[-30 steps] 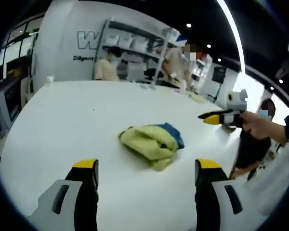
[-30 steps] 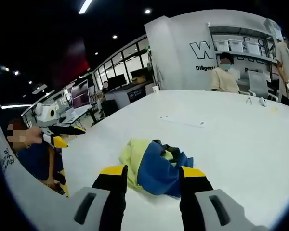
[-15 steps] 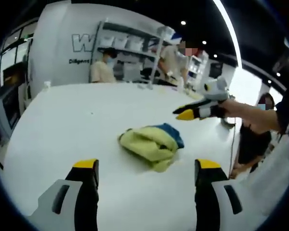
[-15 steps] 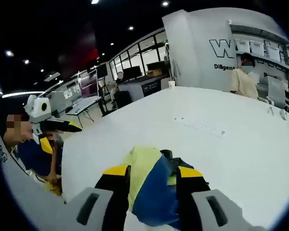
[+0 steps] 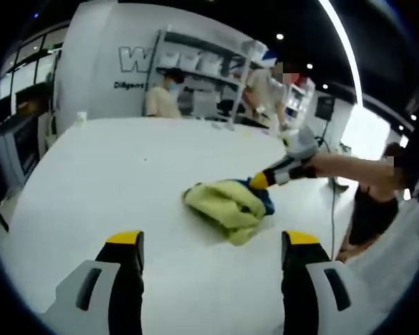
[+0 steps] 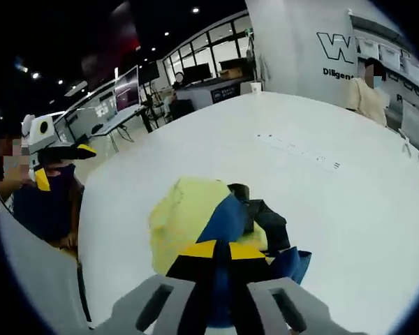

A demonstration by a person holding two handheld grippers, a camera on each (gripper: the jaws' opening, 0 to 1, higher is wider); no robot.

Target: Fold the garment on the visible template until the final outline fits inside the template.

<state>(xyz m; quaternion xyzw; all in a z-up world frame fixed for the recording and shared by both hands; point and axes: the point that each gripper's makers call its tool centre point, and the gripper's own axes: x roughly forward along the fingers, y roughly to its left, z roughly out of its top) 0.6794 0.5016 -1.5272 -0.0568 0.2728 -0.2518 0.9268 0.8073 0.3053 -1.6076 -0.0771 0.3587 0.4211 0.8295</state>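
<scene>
A crumpled garment [image 5: 225, 204], yellow-green with a blue part, lies in a heap on the white table [image 5: 112, 174]. My left gripper [image 5: 213, 241] hovers open on the near side of it, with nothing between its jaws. My right gripper [image 5: 260, 181] reaches in from the right, its yellow tips at the heap's blue edge. In the right gripper view the garment [image 6: 185, 213] lies just under my right gripper [image 6: 221, 251], whose jaws are shut together on the blue cloth. My left gripper [image 6: 61, 162] shows open at the far left, off the table's edge.
The table [image 6: 349, 209] spreads wide around the heap, with a faint row of marks [image 6: 300, 150] beyond it. A small cup [image 5: 80, 118] stands at the far corner. People stand by shelves [image 5: 195, 70] behind the table. Desks with monitors [image 6: 126, 91] lie off the far side.
My right gripper has come down onto the garment and shut on its blue part. My left gripper stays open and has hardly moved.
</scene>
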